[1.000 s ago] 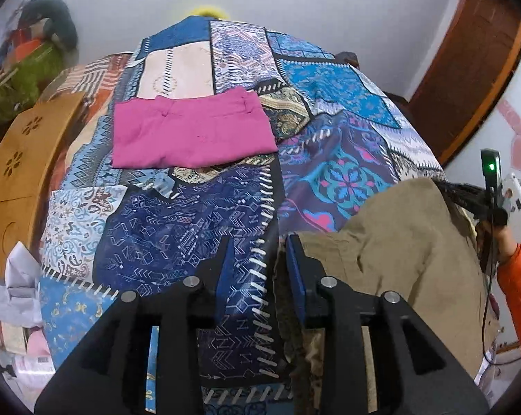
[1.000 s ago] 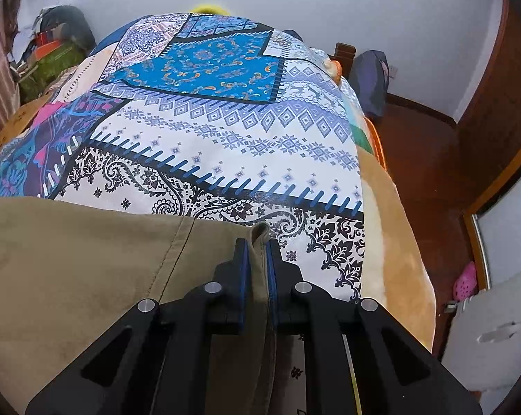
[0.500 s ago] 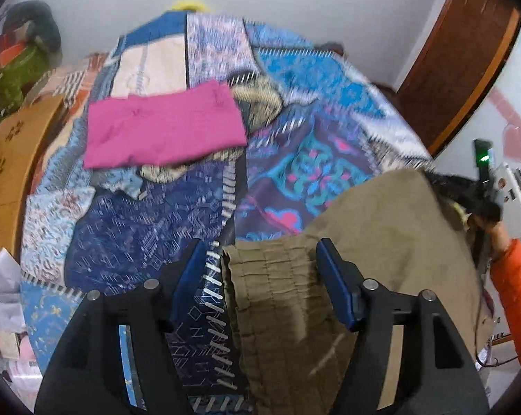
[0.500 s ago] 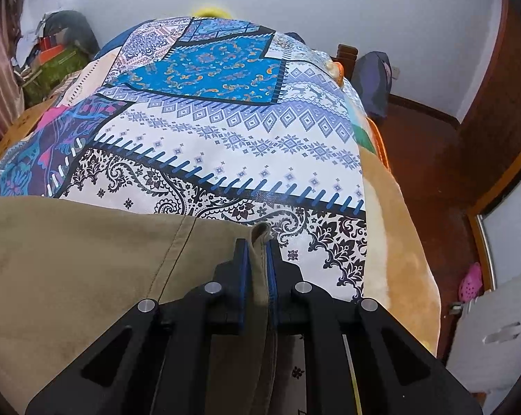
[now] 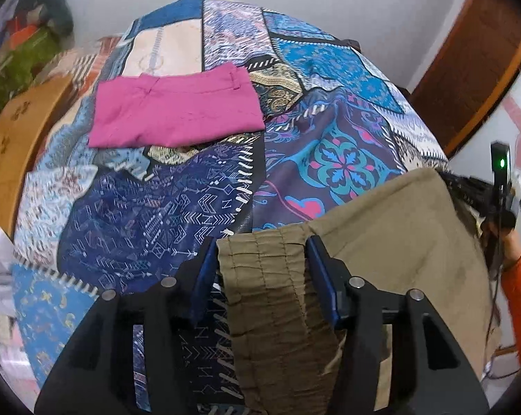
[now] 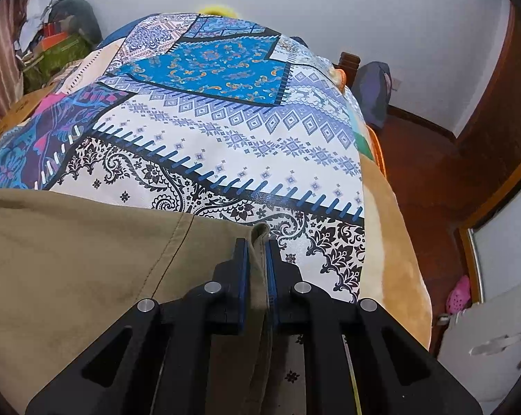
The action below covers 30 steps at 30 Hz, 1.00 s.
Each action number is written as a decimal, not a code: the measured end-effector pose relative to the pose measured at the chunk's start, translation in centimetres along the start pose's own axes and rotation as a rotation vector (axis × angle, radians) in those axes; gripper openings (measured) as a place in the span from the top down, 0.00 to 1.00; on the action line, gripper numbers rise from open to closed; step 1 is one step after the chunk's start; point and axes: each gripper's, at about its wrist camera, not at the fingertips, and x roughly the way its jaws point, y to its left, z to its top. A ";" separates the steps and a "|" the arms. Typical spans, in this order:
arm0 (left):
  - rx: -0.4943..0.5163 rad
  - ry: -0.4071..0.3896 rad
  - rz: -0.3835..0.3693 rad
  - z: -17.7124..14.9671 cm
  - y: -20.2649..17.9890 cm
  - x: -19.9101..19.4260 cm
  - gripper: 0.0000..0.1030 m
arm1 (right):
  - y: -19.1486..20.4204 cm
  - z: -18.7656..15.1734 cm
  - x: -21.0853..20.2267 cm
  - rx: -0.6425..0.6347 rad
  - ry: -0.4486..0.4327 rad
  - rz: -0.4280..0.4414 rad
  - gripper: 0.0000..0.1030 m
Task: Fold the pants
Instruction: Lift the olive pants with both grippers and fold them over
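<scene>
Khaki pants lie spread on the patterned bedspread, gathered elastic waistband nearest the camera.

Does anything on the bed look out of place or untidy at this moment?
Nothing looks damaged. The folded pink pants lie flat on the patchwork bedspread. The khaki pants are held between the closing left gripper at the gathered waistband and the shut right gripper.

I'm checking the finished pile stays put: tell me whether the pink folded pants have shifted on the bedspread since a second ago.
No. The pink folded pants still lie on the same cream and gold patches of the patchwork bedspread; only the camera's framing changed.
</scene>
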 end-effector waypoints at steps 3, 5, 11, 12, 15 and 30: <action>0.039 -0.011 0.001 0.3 -0.5 -1.3 0.47 | -0.2 0.4 -0.5 0.001 0.020 0.006 0.91; 0.063 -0.049 0.025 0.7 -0.7 -3.0 0.46 | -0.2 0.7 -1.3 0.010 0.024 -0.011 0.84; 0.106 -0.097 -0.064 1.8 -2.1 -6.0 0.38 | 2.8 2.1 -6.6 0.013 -0.092 0.162 0.57; 0.114 -0.090 -0.079 2.0 -2.6 -5.7 0.38 | 4.2 2.5 -7.0 -0.013 -0.095 0.204 0.56; 0.139 -0.034 -0.114 2.0 -4.3 -3.8 0.38 | 7.6 3.0 -6.6 -0.053 -0.063 0.303 0.52; 0.125 0.050 0.015 2.0 -2.3 0.7 0.38 | 11.6 -0.3 -4.1 -0.141 0.143 0.433 0.52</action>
